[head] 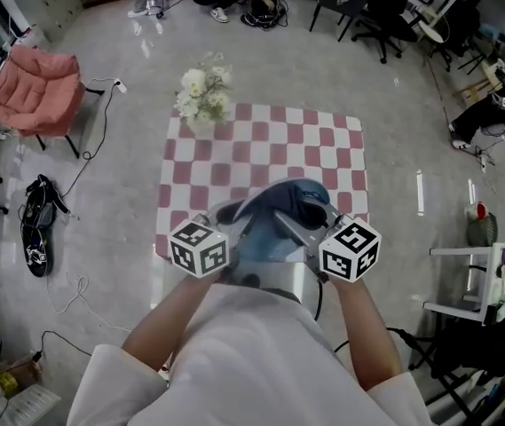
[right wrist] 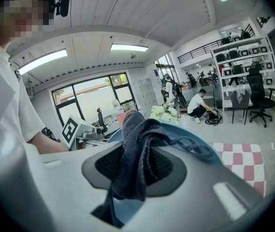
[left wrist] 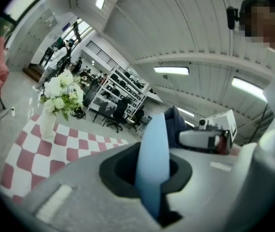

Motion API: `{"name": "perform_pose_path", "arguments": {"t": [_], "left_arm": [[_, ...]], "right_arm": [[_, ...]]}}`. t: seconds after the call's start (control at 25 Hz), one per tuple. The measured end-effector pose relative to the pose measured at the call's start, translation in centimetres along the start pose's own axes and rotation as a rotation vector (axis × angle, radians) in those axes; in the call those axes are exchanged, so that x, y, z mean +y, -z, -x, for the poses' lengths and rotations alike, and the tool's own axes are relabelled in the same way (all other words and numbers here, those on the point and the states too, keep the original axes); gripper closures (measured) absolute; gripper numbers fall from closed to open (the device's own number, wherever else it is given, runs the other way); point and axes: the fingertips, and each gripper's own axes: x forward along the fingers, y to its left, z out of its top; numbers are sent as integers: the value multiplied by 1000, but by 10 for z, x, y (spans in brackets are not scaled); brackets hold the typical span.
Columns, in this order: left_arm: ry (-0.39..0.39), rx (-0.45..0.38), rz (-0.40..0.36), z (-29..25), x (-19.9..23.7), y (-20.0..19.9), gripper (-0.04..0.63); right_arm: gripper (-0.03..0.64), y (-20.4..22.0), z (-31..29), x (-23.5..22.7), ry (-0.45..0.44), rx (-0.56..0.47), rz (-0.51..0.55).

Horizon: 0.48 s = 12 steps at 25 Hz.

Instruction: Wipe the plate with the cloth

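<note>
A light blue plate [head: 265, 229] is held up above the near edge of the checkered table, tilted on edge. My left gripper [head: 232, 240] is shut on the plate's rim; in the left gripper view the plate [left wrist: 152, 163] stands edge-on between the jaws. My right gripper [head: 310, 238] is shut on a dark blue cloth [head: 303, 198] that lies against the plate's upper face. In the right gripper view the cloth [right wrist: 136, 151] bunches between the jaws, with the plate [right wrist: 195, 146] behind it.
A red-and-white checkered table [head: 270, 162] lies ahead, with a white vase of flowers [head: 201, 96] at its far left corner. A pink chair [head: 32, 89] stands on the left, office chairs [head: 367, 11] far back, a white rack [head: 487, 287] on the right.
</note>
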Motion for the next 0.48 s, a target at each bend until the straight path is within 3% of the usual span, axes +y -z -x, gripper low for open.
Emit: {"name": "perform_pose_path", "arguments": {"t": [0.24,0.48], "left_arm": [[-36,68,-272,-2,5,-10,561],[-69,142,-453,0,12,-12,561]], "right_arm": [[494,-18,6,15,-37,33,69],[494,-46,3,40,-85,-10,85]]}}
